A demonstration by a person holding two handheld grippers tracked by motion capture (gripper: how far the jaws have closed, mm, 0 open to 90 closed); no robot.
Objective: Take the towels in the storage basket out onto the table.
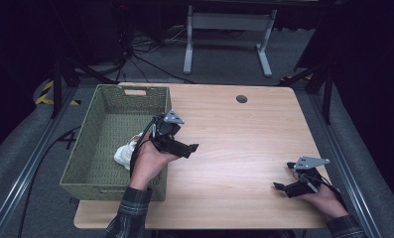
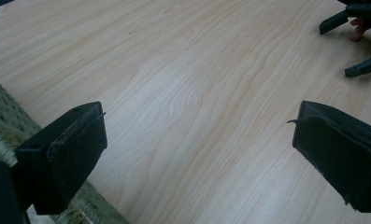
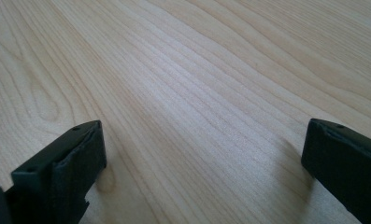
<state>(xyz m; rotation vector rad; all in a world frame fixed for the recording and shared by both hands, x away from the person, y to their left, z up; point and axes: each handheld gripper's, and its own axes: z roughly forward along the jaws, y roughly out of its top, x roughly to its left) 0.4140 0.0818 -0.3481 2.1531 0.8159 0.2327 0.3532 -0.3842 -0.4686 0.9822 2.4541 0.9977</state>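
A green woven basket [image 1: 90, 144] stands on the left part of the wooden table [image 1: 234, 134]. Inside it, near its right wall, lies a white crumpled cloth [image 1: 123, 152]. My left gripper [image 1: 192, 147] hovers just past the basket's right rim, over bare wood, open and empty; its own view shows the jaws wide apart [image 2: 197, 149] with the basket's edge [image 2: 5, 116] at the lower left. My right gripper [image 1: 282, 184] rests low near the table's front right, open and empty, jaws wide over bare wood [image 3: 202, 158]. It also appears far off in the left gripper view [image 2: 351, 46].
A small dark round hole [image 1: 241, 98] sits near the table's far edge. Beyond the table stand a grey metal frame [image 1: 229, 34] and cables on the floor. Dark rails run along both sides of the table.
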